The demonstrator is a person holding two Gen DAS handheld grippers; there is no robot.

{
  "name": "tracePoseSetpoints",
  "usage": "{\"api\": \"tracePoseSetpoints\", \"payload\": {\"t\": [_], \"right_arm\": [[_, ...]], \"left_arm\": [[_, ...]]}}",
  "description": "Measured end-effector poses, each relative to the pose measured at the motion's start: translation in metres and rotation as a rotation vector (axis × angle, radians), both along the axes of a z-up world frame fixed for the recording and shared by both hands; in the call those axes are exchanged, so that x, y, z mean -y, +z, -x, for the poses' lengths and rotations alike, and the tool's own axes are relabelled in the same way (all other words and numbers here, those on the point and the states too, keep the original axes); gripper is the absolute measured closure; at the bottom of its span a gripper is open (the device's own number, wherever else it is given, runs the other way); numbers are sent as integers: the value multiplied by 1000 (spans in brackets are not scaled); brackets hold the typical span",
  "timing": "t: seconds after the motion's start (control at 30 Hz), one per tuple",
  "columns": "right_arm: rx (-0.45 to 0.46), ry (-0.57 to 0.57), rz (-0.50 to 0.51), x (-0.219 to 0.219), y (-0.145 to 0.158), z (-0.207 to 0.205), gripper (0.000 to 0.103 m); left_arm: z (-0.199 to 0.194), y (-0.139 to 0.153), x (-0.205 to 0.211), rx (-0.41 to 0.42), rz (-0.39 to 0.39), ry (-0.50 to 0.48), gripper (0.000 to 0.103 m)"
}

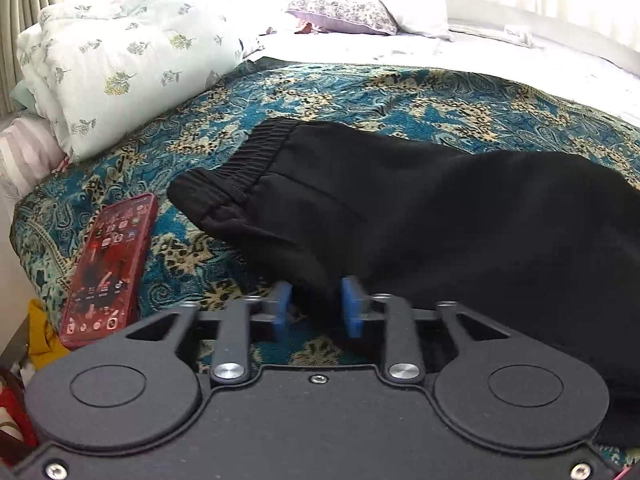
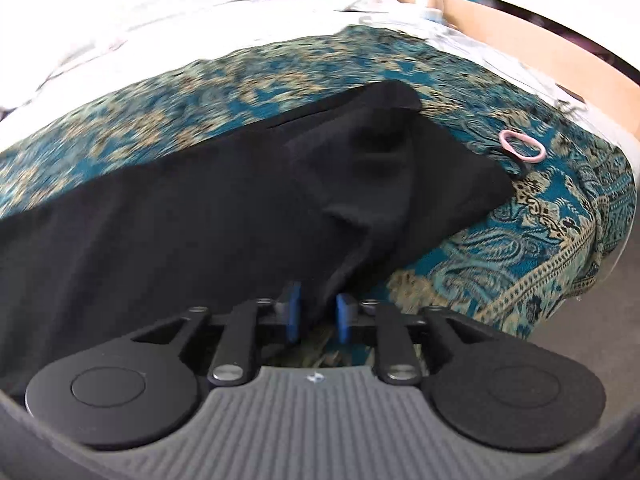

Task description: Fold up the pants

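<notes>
Black pants (image 1: 420, 216) lie across a teal paisley bedspread (image 1: 360, 92). Their elastic waistband (image 1: 248, 160) is at the left end in the left wrist view. My left gripper (image 1: 318, 306) is shut on the near edge of the pants close to the waistband, black cloth pinched between its blue pads (image 1: 352, 304). In the right wrist view the leg end of the pants (image 2: 248, 208) is lifted and draped. My right gripper (image 2: 318, 316) is shut on a fold of the pants' near edge, cloth between its blue pads (image 2: 294, 312).
A red phone (image 1: 108, 268) lies on the bedspread left of the waistband. Floral pillows (image 1: 120, 60) are stacked at the far left, another pillow (image 1: 344, 12) at the back. A pink hair tie (image 2: 522, 145) lies beyond the leg end. The bed edge (image 2: 600, 240) drops off at right.
</notes>
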State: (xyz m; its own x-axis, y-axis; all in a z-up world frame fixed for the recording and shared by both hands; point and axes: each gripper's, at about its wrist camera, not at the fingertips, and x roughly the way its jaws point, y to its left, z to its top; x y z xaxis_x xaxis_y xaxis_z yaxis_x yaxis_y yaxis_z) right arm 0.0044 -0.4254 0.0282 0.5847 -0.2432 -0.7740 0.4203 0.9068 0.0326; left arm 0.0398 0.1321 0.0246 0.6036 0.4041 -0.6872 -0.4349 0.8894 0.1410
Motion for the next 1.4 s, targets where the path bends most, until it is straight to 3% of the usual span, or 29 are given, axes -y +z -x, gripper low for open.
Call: {"api": "tracePoseSetpoints", "payload": {"t": [0.03,0.2,0.37,0.63,0.67,0.7,0.73,0.77,0.87,1.03,1.13,1.3,1.4], "right_arm": [[2,19,-13,-6,3,4,52],[42,125,-69,-41,22,15,45],[107,276,-132,-96,36,4,42],[145,582,-209,-235,8,-32,40],[143,614,-202,-253,2,-32,40],[143,645,-198,-269,-3,-33,40],[146,671,-192,-286,-7,-32,40],[153,689,-182,-297,-12,-31,40],[198,730,-77,-331,-19,-21,39],[234,766,16,-353,-26,-12,39],[243,766,3,-352,-26,-9,39],[257,765,-7,-349,-28,-10,36],[262,772,6,-353,-30,-16,36]], "left_arm": [[1,2,-2,3,4,7,55],[4,10,-17,29,74,25,52],[7,17,-24,60,82,38,47],[7,24,-52,100,100,119,45],[6,24,-57,103,105,129,46],[5,24,-61,106,112,130,56],[4,24,-64,111,122,125,72],[3,24,-66,116,135,112,79],[-3,25,-65,144,143,58,83],[-26,26,-51,157,118,-24,85],[-31,35,-47,187,108,3,83],[-19,45,-45,258,-13,76,83],[-27,42,-43,236,36,-28,82]]}}
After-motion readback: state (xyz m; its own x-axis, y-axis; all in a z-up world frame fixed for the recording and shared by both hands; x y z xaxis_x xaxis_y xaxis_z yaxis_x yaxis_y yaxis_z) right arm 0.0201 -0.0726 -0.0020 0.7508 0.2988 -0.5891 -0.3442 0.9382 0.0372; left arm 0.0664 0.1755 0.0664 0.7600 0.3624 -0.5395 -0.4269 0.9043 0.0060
